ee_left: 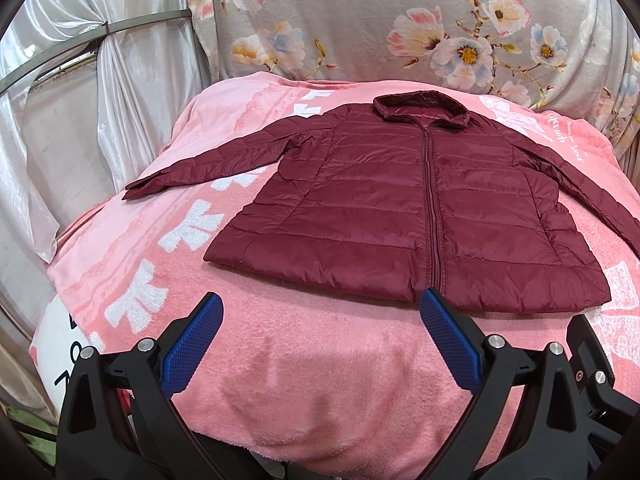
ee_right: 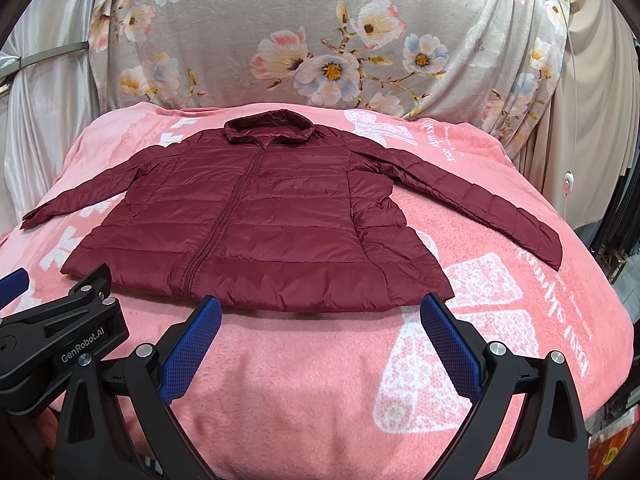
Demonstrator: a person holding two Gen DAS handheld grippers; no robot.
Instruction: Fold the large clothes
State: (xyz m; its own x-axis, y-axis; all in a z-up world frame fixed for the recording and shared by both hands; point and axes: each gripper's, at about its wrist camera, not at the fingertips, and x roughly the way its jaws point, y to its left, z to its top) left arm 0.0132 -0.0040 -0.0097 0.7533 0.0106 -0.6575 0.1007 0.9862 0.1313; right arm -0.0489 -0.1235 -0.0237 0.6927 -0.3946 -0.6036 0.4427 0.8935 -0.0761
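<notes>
Jacket [ee_left: 420, 208] in dark red lies flat on the pink blanket [ee_left: 304, 368], front side up and zipped. Its long axis goes from the hem, which is nearest to both cameras, to the collar [ee_right: 267, 125] at the far end, so the collar points away, toward the floral cloth [ee_right: 320, 32]. Both sleeves are spread out to the sides and slant down toward the near edge. The left gripper [ee_left: 320, 300] is spread wide and holds nothing; it hangs over bare blanket just before the hem. The right gripper [ee_right: 320, 304] is also released and empty, near the hem but apart from it.

The blanket has white printed patterns and letters. Behind it the floral cloth hangs like a back wall. A white curtain [ee_left: 80, 100] is at the left side, and a beige curtain [ee_right: 592, 120] at the right.
</notes>
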